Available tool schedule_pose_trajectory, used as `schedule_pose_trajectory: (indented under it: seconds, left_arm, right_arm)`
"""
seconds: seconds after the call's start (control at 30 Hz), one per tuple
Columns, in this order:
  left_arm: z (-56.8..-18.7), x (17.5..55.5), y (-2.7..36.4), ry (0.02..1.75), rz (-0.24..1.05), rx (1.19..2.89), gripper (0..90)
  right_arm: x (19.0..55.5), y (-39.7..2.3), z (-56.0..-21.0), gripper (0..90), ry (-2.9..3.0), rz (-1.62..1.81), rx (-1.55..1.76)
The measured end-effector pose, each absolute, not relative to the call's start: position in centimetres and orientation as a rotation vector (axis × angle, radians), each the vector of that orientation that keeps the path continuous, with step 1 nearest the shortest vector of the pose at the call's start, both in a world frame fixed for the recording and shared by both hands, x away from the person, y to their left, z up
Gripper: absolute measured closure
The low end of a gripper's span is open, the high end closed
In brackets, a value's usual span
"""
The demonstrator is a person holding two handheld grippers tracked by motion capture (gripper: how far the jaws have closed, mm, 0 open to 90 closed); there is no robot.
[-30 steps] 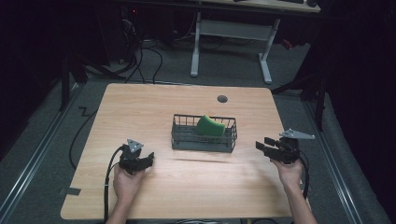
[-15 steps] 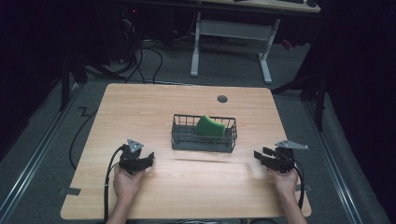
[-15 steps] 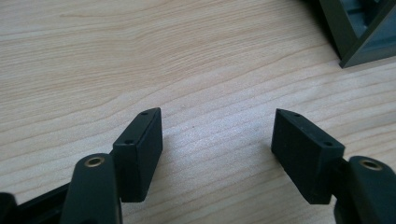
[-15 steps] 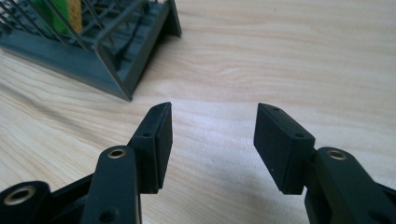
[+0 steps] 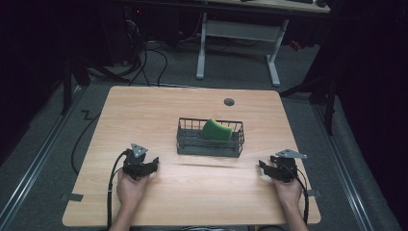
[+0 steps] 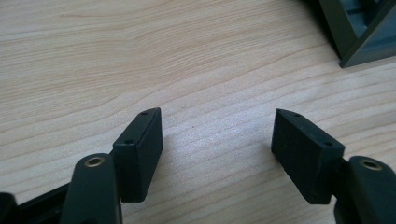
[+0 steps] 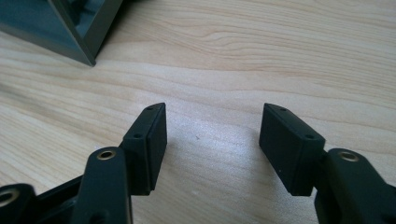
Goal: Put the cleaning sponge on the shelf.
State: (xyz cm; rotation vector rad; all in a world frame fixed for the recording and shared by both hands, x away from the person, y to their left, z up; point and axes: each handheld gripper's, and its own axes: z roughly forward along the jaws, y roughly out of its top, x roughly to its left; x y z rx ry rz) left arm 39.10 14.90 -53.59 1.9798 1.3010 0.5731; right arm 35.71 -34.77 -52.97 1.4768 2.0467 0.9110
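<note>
A dark wire basket (image 5: 210, 143) stands at the middle of the wooden table (image 5: 144, 110), with a green sponge (image 5: 216, 130) leaning inside it. My left gripper (image 5: 146, 166) rests low on the table to the basket's front left, jaws open over bare wood (image 6: 217, 128). My right gripper (image 5: 266, 168) sits to the basket's front right, also open with nothing between its jaws (image 7: 212, 123). A corner of the basket (image 6: 362, 37) shows at the top right of the left gripper view, and another corner (image 7: 70, 28) at the top left of the right gripper view.
A round grommet hole (image 5: 229, 102) sits near the table's far edge. Behind the table stand a white desk frame (image 5: 238, 38) and cables (image 5: 144, 53) on the grey floor. A cable (image 5: 113, 192) trails from the left gripper.
The right gripper has moved down and toward the near side of the table, settling close to the surface. The left gripper has stayed in place.
</note>
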Motion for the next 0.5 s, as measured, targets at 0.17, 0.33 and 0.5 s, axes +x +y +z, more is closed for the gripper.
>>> schedule_pose_trajectory:
  seconds: [0.17,0.33,0.5]
  left_arm:
    - [-53.59,39.07,14.89,1.302,0.574,1.979,34.3]
    - [-53.59,39.07,14.90,1.302,0.573,1.979,34.3]
    - [-53.60,39.07,14.91,1.300,0.571,1.977,35.3]
  right_arm:
    - [35.72,-34.46,-53.01,34.7,2.059,0.880,1.460]
    - [35.71,-34.36,-53.02,33.8,2.063,0.869,1.450]
    - [35.70,-34.35,-53.01,33.7,2.063,0.870,1.453]
